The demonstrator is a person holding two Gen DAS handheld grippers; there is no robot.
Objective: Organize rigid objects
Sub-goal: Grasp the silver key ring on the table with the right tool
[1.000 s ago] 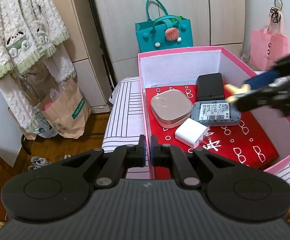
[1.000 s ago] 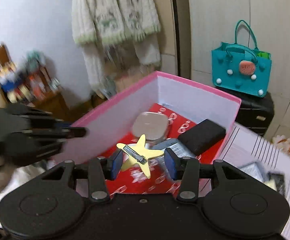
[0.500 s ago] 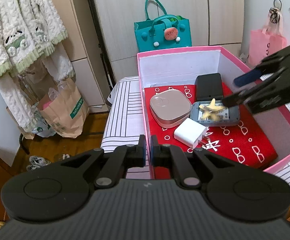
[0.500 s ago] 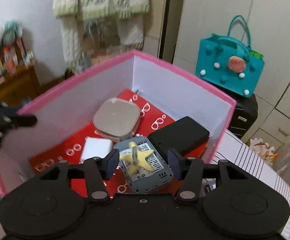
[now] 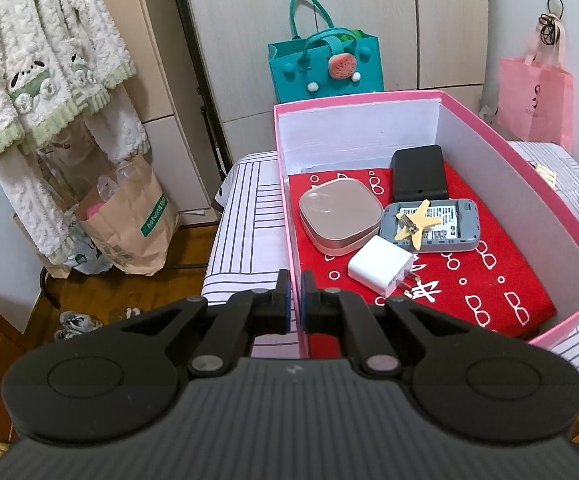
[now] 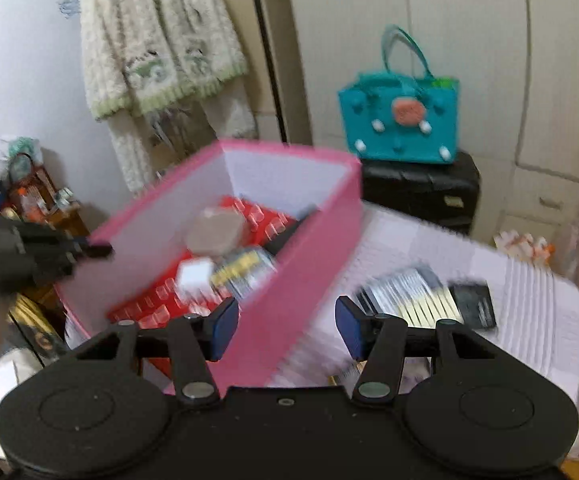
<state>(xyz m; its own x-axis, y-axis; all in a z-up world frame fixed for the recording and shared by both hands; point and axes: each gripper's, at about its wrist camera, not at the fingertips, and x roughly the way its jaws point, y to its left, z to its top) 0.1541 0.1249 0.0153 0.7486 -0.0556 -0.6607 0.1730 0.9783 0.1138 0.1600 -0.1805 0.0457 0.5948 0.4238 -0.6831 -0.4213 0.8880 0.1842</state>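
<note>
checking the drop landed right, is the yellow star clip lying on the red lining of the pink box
No, the yellow star clip rests on top of the grey device with the label, not directly on the red lining of the pink box.

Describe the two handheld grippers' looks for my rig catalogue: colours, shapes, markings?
Both are matte black. The left gripper has a ribbed grey body with a small pale logo, two round discs, angular linkage arms with silver pivot pins, and blue-padded fingers. The right gripper has a smooth black body speckled with dust, the same discs and silver pins, and blue pads. No cables or sleeves show.
</note>
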